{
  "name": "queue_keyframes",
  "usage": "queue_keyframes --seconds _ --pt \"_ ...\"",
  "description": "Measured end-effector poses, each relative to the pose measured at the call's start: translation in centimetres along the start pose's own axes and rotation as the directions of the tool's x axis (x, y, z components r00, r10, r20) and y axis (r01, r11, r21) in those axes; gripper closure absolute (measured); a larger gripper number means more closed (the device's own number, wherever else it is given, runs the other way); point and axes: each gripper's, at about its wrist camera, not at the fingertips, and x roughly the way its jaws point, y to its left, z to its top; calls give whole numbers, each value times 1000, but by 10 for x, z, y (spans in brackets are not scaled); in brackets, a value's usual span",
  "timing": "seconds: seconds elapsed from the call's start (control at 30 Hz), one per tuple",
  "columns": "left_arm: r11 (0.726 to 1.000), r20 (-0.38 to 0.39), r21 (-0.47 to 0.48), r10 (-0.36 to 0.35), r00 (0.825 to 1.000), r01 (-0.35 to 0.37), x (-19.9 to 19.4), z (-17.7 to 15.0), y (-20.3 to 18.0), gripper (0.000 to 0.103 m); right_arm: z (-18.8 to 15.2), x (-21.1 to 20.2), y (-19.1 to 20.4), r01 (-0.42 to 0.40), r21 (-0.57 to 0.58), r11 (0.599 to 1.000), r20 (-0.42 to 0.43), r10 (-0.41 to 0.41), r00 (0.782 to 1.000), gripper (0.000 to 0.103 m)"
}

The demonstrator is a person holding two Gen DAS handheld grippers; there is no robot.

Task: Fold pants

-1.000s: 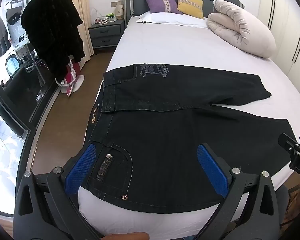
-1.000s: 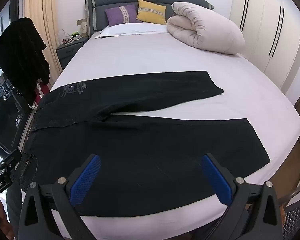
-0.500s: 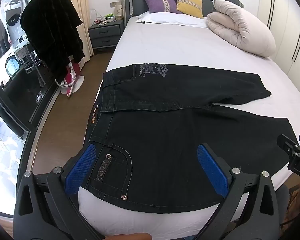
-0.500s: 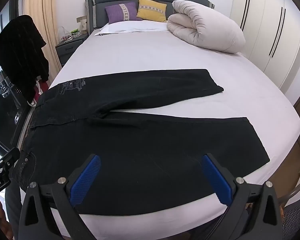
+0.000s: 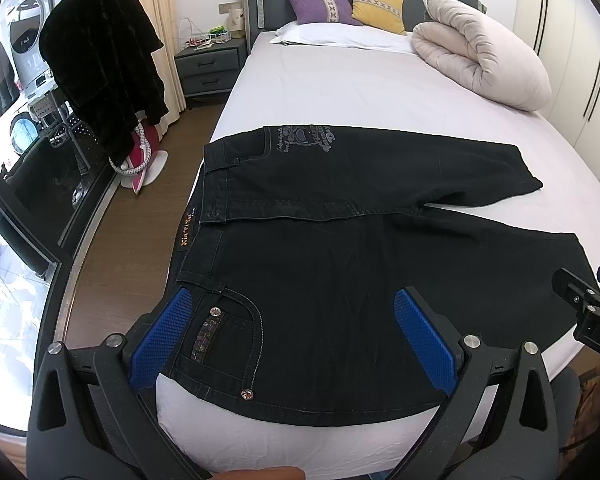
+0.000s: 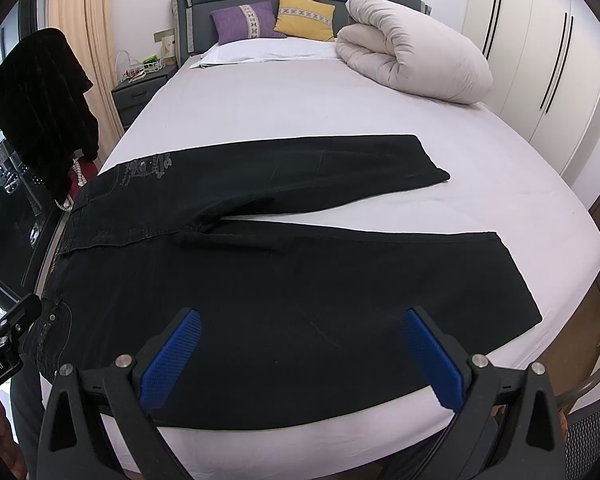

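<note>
1. Left wrist view: my left gripper [image 5: 296,332] hangs with its blue-padded fingers [image 5: 162,340] spread wide, gripping nothing, above the waistband end of the black denim pants [image 5: 340,248]. These lie flat across the foot of the white-sheeted bed [image 5: 340,92], waist at its left edge.
2. Right wrist view: my right gripper [image 6: 300,356] is likewise spread and empty, over the near leg of the pants [image 6: 300,280]; whether it touches the cloth I cannot tell. The beige rolled duvet [image 6: 412,48] sits by the bed's [image 6: 300,100] headboard.

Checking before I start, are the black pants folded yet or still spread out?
Spread out: the pants lie flat on the bed, both legs apart.
</note>
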Motion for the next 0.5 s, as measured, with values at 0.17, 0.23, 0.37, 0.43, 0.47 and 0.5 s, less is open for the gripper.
queue_keyframes --seconds 0.17,0.23,0.37,0.43,0.47,0.5 --pt "1000 1 0 1 1000 -1 0 0 0 0 0 0 0 0 1 1000 -2 0 1000 0" --pt "1000 1 0 1 1000 -1 -1 1 1 0 0 0 0 0 1 1000 -1 0 1000 0" --pt "1000 1 0 1 1000 -1 -1 1 1 0 1 0 0 1 1 1000 -2 -1 1000 0" --pt "1000 0 0 1 1000 -1 -1 1 1 0 0 0 0 0 1 1000 -2 0 1000 0" --pt "1000 0 1 1 1000 -1 -1 1 1 0 1 0 0 -1 1 1000 -3 1 1000 0" --pt "1000 0 1 1 1000 -1 -1 1 1 0 1 0 0 0 0 1000 -3 0 1000 0"
